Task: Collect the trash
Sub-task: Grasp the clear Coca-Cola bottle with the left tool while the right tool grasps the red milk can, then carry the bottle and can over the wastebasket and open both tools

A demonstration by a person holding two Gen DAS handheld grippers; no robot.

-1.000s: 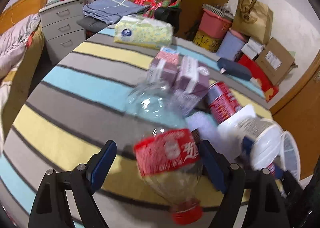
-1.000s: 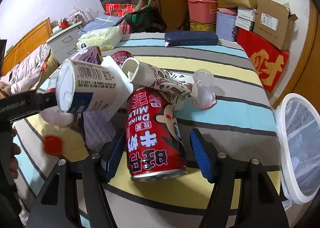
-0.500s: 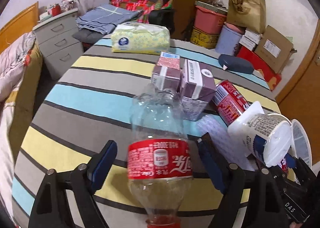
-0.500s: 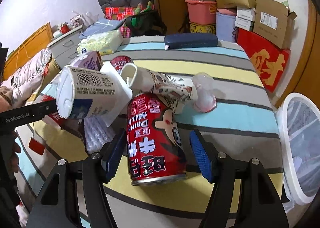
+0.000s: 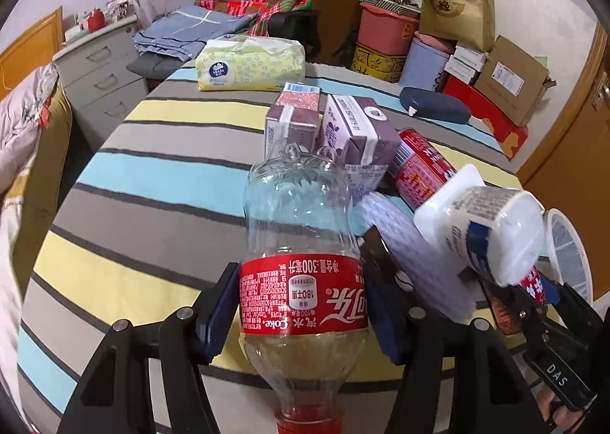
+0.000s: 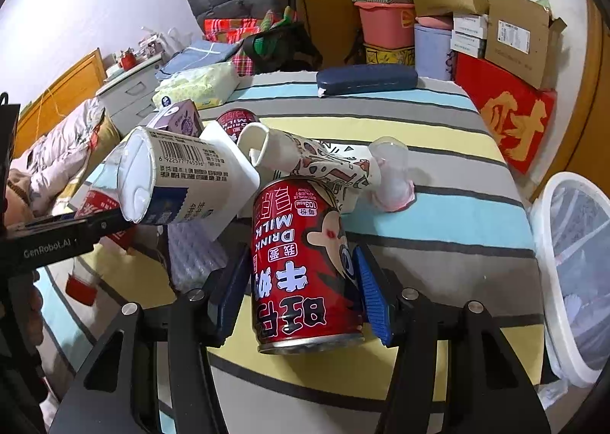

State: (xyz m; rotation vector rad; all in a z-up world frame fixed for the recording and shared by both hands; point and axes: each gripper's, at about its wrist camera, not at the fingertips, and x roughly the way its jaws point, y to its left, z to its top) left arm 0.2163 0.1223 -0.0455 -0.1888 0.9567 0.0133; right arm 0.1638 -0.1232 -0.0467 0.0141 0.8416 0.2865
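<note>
The clear plastic bottle with a red label [image 5: 303, 281] reads "Coke", "300" and "180" among Chinese characters, all upside down in the left wrist view, with its red cap toward the camera; the left gripper [image 5: 301, 306] has its blue-padded jaws pressed against both sides of that label, clamped on the bottle above the striped tablecloth [image 5: 152, 174]; the red drink can with a cartoon face [image 6: 303, 266] reads "DRINK MILK" and "103 kcal" beside large white Chinese characters, also inverted, its metal rim nearest the camera; the right gripper [image 6: 301, 289] has its jaws closed against the can's two sides, gripping it; the white paper cup with a barcode [image 6: 183, 182] lies tilted just left of the can, its digits starting "6 922577", and whether it touches the can I cannot tell; a crushed white patterned paper cup [image 6: 316, 163] lies just behind the can, and a clear plastic cup with pink residue [image 6: 390, 176] sits beside that; two purple drink cartons [image 5: 331, 129] stand beyond the bottle, with a second red can [image 5: 421, 167] lying to their right; the black tool at the left of the right wrist view is marked "GenRobot.AI"; a white mesh waste bin [image 6: 572, 274] stands off the table's right edge
</note>
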